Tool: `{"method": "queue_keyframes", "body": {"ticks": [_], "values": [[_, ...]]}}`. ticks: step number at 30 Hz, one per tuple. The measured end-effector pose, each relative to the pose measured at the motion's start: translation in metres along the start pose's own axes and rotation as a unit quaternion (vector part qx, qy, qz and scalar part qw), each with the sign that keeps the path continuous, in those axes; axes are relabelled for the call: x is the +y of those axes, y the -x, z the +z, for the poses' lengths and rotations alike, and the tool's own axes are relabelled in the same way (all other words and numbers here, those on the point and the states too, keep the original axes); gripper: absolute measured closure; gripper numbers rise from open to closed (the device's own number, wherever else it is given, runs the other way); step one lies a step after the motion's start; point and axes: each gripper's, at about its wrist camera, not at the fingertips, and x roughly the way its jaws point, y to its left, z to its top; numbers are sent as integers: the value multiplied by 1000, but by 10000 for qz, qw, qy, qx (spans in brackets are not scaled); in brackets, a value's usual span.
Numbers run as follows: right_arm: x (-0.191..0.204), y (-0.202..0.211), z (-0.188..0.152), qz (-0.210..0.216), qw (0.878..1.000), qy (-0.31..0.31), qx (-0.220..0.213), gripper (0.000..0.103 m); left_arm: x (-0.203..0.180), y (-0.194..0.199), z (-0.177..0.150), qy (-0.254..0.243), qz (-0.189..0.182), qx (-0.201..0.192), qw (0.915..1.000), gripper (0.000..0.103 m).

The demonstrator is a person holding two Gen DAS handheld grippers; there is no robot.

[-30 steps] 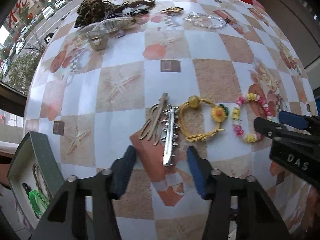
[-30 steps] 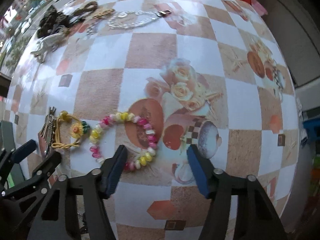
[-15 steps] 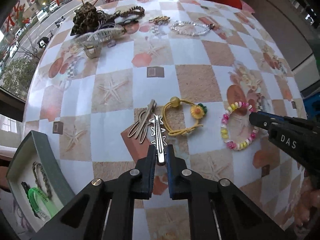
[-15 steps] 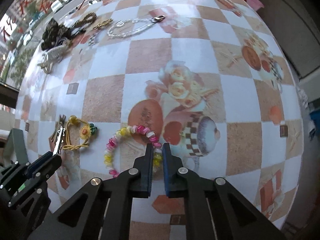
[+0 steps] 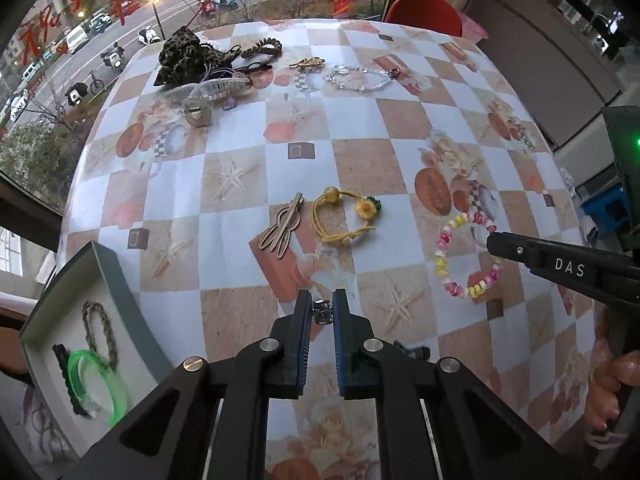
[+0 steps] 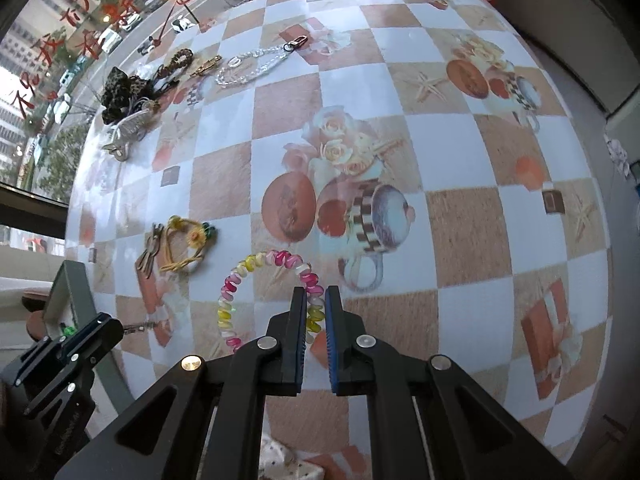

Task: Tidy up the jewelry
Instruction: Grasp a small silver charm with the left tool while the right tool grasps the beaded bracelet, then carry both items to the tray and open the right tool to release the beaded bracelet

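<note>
Two tools, silver clip, pastel bracelet

soft, dim window daylight, faint shadows, strong fisheye bending and dark corners

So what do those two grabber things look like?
Each gripper is black, with two angular arms with triangular cut-outs and round silver bolts. The left gripper and right gripper have ribbed blue pads inside their fingers. White letters "DAS" mark the right one's side, and a green light glows on it.
</note>
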Motion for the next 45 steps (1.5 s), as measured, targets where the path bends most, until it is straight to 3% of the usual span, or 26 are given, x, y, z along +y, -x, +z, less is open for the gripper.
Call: {"method": "queue_keyframes", "body": {"ticks": [13,26,35,45], "values": [[0,44,-45,67,9989,-441,-121,94,-5,40,-23,-266,-293,-115,9992,89],[16,70,-65,28,9984,-519,-237,94,3,71,-36,-441,-488,-241,9975,89],[42,79,-69,39,9992,-292,-262,94,30,91,-50,-260,-458,-366,9979,89],[91,77,-74,237,9994,175,-187,94,76,107,-80,261,-285,-398,9985,89]]}}
